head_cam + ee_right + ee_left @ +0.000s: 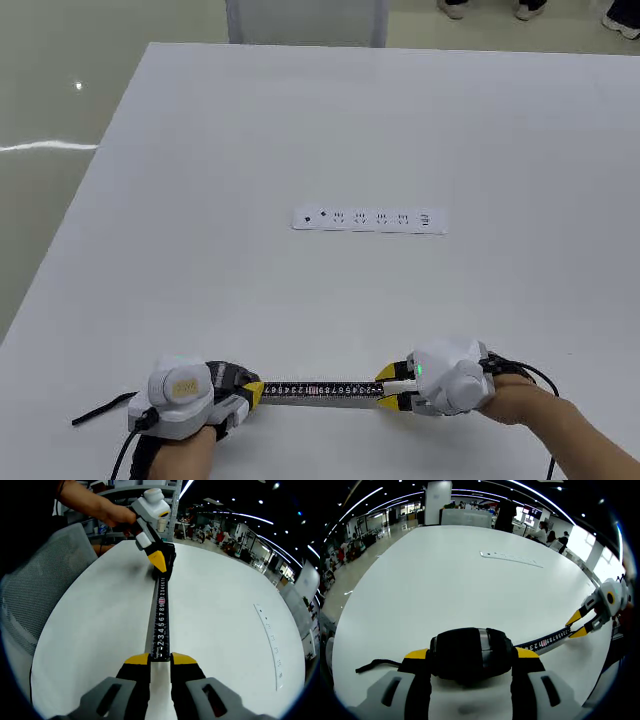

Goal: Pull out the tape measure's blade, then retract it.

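A black tape measure case (471,652) sits clamped between the yellow-tipped fingers of my left gripper (248,391), at the near left of the white table (380,140). Its dark blade (318,390) with white numbers runs flat along the table to the right. My right gripper (385,388) is shut on the blade's end. In the right gripper view the blade (161,625) stretches away from my right gripper (160,658) to the case (167,560). In the left gripper view the blade (547,641) reaches the right gripper (576,625). A black wrist strap (100,409) trails left of the case.
A white power strip (368,219) lies flat in the middle of the table. A grey chair back (306,20) stands at the far edge. The table's left edge runs diagonally beside glossy floor (60,120). A mesh chair (45,580) stands near the table.
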{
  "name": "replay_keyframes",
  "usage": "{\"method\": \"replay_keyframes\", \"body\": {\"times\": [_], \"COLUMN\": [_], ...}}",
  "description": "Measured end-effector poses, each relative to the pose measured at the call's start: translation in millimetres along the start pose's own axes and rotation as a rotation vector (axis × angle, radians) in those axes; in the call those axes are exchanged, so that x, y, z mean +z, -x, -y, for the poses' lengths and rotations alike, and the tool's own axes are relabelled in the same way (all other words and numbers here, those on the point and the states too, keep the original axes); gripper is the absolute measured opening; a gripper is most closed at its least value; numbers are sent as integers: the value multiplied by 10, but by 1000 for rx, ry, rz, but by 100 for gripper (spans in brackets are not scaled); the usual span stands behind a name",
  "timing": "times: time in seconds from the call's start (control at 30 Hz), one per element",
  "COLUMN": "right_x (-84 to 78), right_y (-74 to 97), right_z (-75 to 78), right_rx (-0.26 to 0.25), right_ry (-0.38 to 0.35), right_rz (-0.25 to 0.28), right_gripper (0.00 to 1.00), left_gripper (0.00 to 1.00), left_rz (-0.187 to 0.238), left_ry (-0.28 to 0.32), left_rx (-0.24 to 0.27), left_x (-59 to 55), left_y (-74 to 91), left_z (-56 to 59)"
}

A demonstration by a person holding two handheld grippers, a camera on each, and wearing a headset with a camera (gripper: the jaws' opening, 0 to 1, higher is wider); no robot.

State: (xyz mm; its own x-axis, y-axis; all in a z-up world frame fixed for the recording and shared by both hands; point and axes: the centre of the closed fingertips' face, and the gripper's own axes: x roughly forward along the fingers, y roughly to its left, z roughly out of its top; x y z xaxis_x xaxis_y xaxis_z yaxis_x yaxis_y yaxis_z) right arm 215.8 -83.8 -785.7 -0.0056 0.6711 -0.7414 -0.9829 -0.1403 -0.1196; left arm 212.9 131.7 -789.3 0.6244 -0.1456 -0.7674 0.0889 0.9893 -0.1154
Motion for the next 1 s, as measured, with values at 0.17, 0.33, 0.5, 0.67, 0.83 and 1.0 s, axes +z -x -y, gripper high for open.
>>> {"method": "replay_keyframes", "body": {"times": [0.17, 0.33, 0.5, 0.67, 0.83, 1.0], "right_x": [16, 28, 50, 70, 94, 117], "right_y": [-20, -37, -55, -78, -102, -124], "right_z": [1, 0, 2, -2, -4, 0], "right_rx": [3, 3, 2, 4, 6, 7], "right_ry": [0, 0, 0, 1, 1, 3], "right_rz": [2, 2, 5, 8, 11, 15], "right_gripper": [14, 14, 14, 14, 14, 14], "left_gripper": [60, 60, 60, 60, 60, 60], "left_rz": [-2, -2, -3, -5, -6, -6], "left_ry": [-3, -3, -4, -7, -8, -5], "left_rx": [-3, -3, -5, -6, -7, -8], "left_x": [13, 6, -7, 2, 7, 8], "left_y": [6, 0, -30, -16, -2, 28], "left_z": [24, 11, -9, 13, 36, 27]}}
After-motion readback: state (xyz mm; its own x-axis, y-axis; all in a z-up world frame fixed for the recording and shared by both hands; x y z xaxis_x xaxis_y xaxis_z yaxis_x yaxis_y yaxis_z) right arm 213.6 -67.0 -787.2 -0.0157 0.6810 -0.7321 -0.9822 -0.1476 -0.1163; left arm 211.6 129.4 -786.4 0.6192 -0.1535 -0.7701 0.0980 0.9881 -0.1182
